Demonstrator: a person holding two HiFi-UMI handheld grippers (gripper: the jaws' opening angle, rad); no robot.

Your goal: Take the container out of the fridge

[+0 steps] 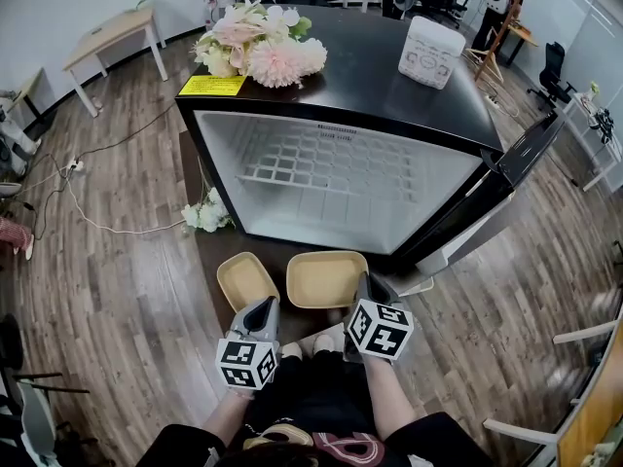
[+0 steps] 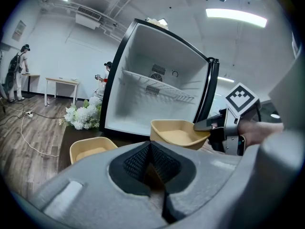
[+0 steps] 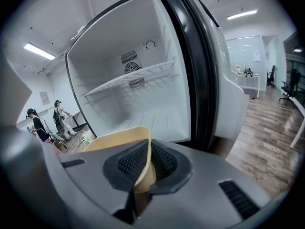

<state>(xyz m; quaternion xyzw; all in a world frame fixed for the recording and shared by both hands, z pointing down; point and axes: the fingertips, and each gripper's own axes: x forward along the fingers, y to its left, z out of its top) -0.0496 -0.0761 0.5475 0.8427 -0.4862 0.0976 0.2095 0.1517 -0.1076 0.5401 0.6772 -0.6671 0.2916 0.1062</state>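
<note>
Now we are pinching the rim of the bigger tan container (image 1: pixel 326 278) with our right gripper (image 1: pixel 362 282). Its jaws are squeezing almost all the way together on that thin edge. The container is staying low, outside the mini fridge (image 1: pixel 389 217), just in front of its open mouth and above the dark board (image 1: pixel 206 261). We cannot tell if it is touching the board. Our left gripper (image 1: pixel 263 307) is pressing its jaws together on nothing and hovering just beside the smaller tan container (image 1: pixel 246 280). The fridge door (image 1: pixel 516 163) is hanging open on our right. Pink flowers (image 1: pixel 258 47) and a white box (image 1: pixel 430 52) are sitting on top.
</note>
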